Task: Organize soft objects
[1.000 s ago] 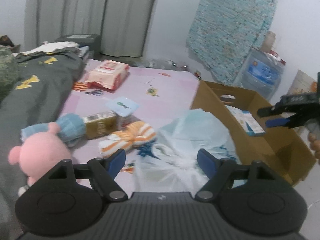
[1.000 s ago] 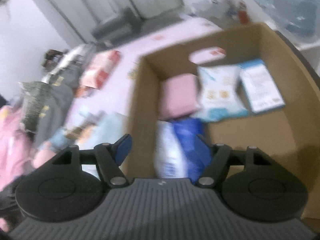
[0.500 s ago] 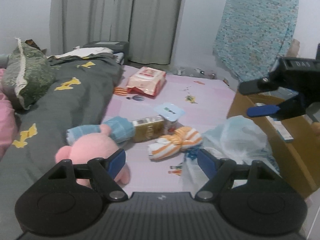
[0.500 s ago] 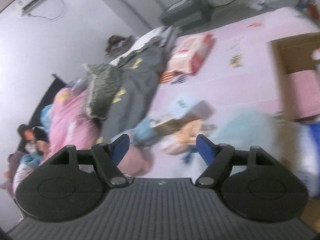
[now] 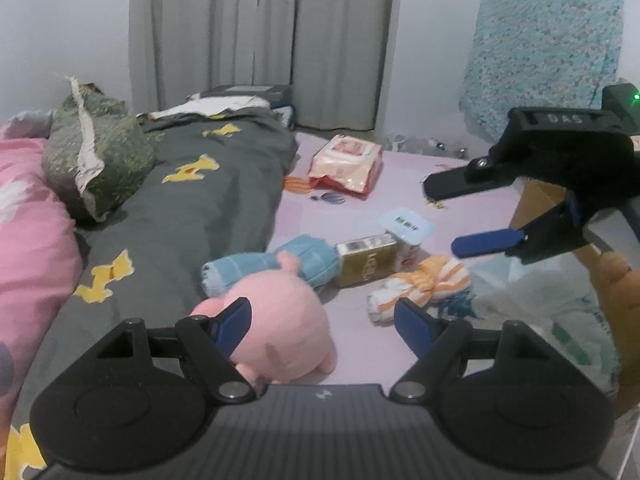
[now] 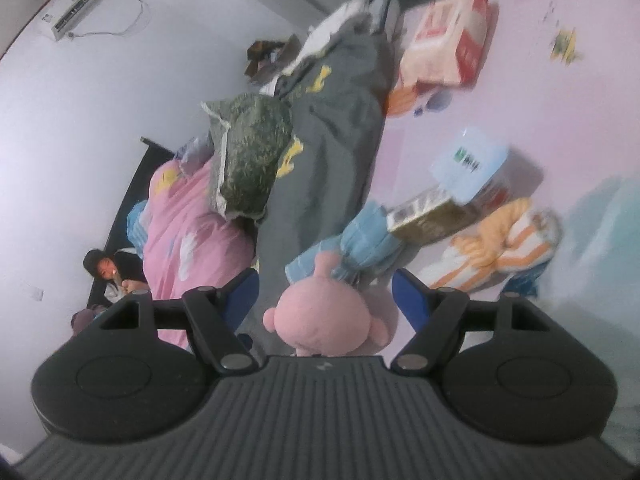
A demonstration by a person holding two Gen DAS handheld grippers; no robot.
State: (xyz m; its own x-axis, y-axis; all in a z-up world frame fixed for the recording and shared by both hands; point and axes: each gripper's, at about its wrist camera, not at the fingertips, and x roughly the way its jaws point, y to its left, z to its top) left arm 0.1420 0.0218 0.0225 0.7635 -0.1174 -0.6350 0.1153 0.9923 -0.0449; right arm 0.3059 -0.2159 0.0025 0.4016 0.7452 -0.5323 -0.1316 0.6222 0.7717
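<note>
- The pink plush toy lies on the pink mat, at the near edge of the grey blanket, with a rolled light-blue towel touching it on the far side.
- In the right wrist view the toy sits straight ahead of the right hand-held gripper, between its two blue fingers, which stand spread and do not press on it; these jaws have just been opening.
- In the left wrist view the toy lies toward the left finger of the left hand-held gripper, which is also spread and pinches nothing.
- I judge the right hand-held gripper better lined up, because the toy is centred in its gap; how close either one really is I cannot tell.
- The toy looks round, so I cannot name a clear long axis; its ears or limbs point to the far side.
- To the right of it lie a golden carton, a cup with a light-blue lid and an orange-and-white striped cloth.
- Further away a red-and-white packet rests on the mat.
- The near part of the toy is hidden behind both gripper bodies.
- The cardboard box is mostly covered by the right hand-held gripper, and the right side of the right wrist view is blurred.
</note>
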